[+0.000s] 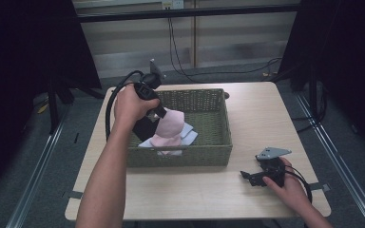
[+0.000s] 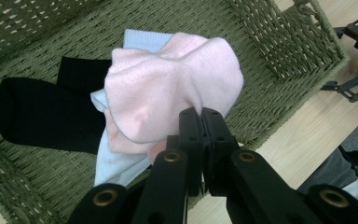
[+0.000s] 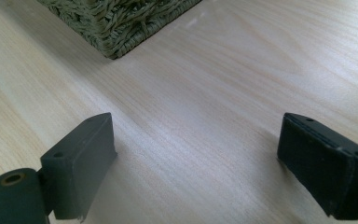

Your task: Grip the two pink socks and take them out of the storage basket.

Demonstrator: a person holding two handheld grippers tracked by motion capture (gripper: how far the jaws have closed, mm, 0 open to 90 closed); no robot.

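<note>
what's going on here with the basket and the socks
A person works two hand-held grippers at a table. The left gripper is shut on a pink sock and holds it above a green wicker basket. A black sock and a light blue sock lie in the basket. The right gripper rests on the wooden table beside the basket, jaws open and holding nothing.

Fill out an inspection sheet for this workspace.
Surface: light wooden table, bare around the basket.
Job's things: pink sock pinched in the left hand-held gripper above the green wicker basket; black sock and light blue sock lie inside.
Clutter: nothing seen.
Grippers: right hand-held gripper rests on the table, jaws open, empty.
Cables: black cable trails from the left one.
Surroundings: dark curtains, grey floor.
</note>
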